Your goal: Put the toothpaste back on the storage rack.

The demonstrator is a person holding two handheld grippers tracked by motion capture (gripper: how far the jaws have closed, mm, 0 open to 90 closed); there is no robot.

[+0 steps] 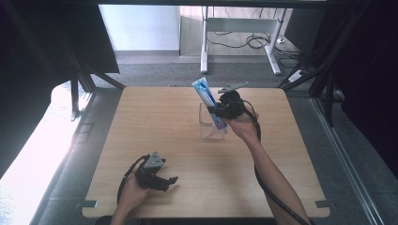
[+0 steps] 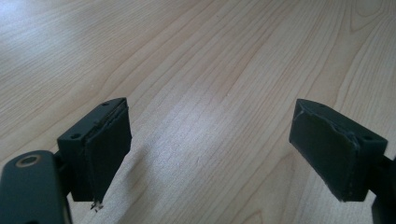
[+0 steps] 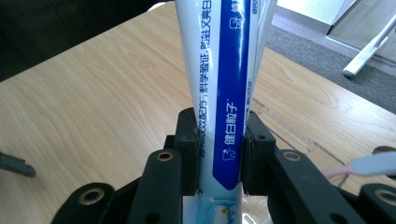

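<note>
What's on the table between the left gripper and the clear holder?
Nothing: in the high view, bare wood runs from the left gripper to the clear holder.

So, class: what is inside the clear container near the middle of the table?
The toothpaste tube, clamped by the right gripper, leans with its lower end in the clear container. The gripper and hand hide that end.

- The right gripper (image 3: 219, 154) clamps a blue-and-white toothpaste tube (image 3: 224, 84) between both pads.
- A toothbrush (image 3: 369, 165) lies at right.
- The wooden table (image 3: 93, 102) lies beneath.
</note>
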